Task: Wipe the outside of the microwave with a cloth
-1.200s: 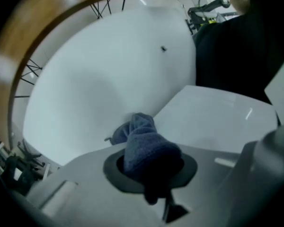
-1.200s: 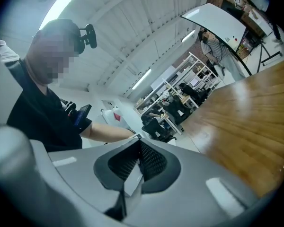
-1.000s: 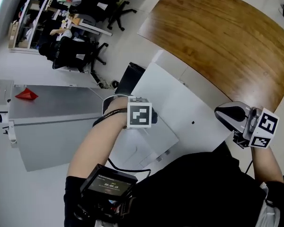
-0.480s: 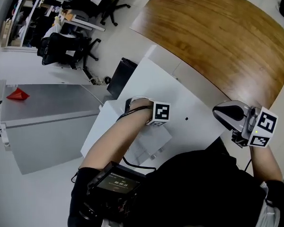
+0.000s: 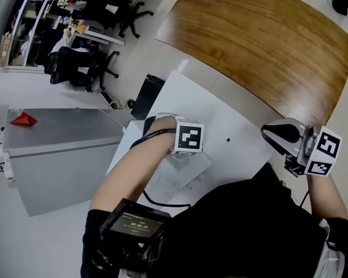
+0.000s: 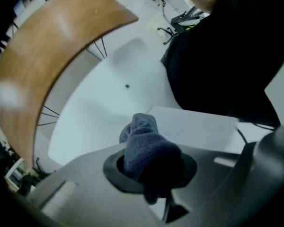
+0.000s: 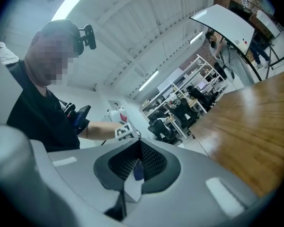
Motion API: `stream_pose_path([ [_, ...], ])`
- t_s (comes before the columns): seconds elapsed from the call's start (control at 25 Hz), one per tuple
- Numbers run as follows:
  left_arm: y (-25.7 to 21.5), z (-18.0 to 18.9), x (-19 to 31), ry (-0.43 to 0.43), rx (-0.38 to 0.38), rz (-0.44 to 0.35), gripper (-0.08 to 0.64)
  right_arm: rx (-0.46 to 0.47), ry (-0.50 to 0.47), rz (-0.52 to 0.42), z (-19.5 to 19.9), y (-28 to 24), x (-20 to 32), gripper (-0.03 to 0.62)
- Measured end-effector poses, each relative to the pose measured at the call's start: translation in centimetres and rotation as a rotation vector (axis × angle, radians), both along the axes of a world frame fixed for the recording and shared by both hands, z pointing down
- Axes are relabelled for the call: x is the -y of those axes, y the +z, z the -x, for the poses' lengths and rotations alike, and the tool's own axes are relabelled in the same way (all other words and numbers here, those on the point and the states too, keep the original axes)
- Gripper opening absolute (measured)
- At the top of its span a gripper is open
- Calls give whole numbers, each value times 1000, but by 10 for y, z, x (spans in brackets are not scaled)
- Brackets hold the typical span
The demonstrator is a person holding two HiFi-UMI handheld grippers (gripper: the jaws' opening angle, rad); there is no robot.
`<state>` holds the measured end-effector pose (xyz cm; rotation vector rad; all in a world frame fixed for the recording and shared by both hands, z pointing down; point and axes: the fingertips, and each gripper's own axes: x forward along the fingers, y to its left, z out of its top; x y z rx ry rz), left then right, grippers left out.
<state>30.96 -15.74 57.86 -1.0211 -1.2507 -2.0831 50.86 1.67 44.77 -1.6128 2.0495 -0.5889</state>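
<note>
Blue-grey fleecy cloth (image 6: 143, 143) bunched in clenched left tongs (image 6: 151, 174), over smooth white microwave (image 5: 220, 117) top, right tongs (image 7: 135, 170) pinched shut, beside curved glossy wooden table (image 5: 261, 45), pale office floor (image 5: 145, 45)

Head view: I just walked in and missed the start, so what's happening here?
A person is working with a hand-held gripper in each hand. The left hand-held gripper is shut on a blue-grey cloth and is over the white top of the microwave; whether the cloth touches it is not clear. The right hand-held gripper, jaws together and gripping nothing, is off to the side near the edge of the wooden table.
</note>
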Motion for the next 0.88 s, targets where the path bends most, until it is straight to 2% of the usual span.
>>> stream_pose_path([
  [0.08,-59,-4,-8,46,-67,20,54,-4,-23,-25,12,-11,11,5],
  [0.12,-81,-1,-10,67,-75,21,54,-5,-39,-36,18,-15,17,5],
  [0.24,-98,20,-6,86,-28,-2,54,-19,-84,-63,27,-23,35,5],
  [0.36,-74,26,-5,45,20,-7,54,-24,-102,-75,25,-22,46,5],
  [0.44,-55,27,-1,44,80,-31,54,-22,-94,-70,19,-17,46,5],
  [0.6,13,32,-1,53,205,-48,49,5,-46,-24,5,4,29,5],
  [0.72,68,38,4,70,232,-86,44,34,0,22,-3,23,6,5],
  [0.88,108,39,3,114,249,-115,43,52,40,68,-7,39,-19,5],
])
